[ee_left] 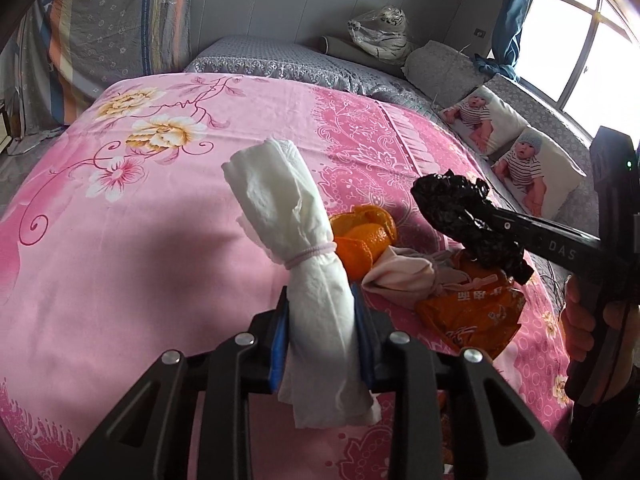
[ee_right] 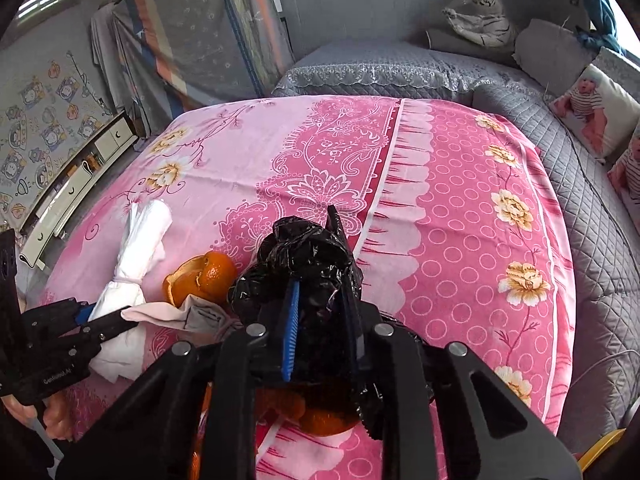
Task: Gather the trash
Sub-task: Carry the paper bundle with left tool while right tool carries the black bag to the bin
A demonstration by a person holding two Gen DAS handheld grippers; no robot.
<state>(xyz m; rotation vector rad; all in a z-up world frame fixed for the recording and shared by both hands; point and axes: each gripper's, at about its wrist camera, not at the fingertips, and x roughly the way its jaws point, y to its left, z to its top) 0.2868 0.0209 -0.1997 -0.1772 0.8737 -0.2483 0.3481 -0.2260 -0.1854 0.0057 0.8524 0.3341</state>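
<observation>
Nearest to us in the left wrist view, the left hand-held gripper (ee_left: 320, 336) is clamped on a rolled white tissue bundle (ee_left: 296, 240), its blue-padded fingers (ee_left: 279, 344) pressing either side of the roll below a pink hair tie (ee_left: 310, 255) that cinches it. The bundle stands tilted, its upper end leaning toward the left edge of the bed.

In the right wrist view, the right hand-held gripper (ee_right: 320, 312) is clamped on a crumpled black plastic bag (ee_right: 304, 256), which bulges out above and around the 2 fingers. We see the same bag held above the other litter in the left wrist view (ee_left: 460, 216).

Just beyond the grippers, on the pink floral bedsheet (ee_left: 120, 240), lies a small cluster of trash near the bed's near edge: orange peel (ee_left: 364, 236), touching a crumpled pale pink cloth (ee_left: 396, 276), and beside that an orange snack wrapper (ee_left: 476, 316) with printed characters. The black bag hangs over the wrapper; whether they touch we cannot tell.

Farther off, a grey quilted cover (ee_right: 400, 68) takes over toward the bed's far edge. 2 pillows printed with a baby (ee_left: 480, 118) line the right edge, and a plush white tiger in a clear bag (ee_left: 380, 34) sits at the far edge against the wall.
</observation>
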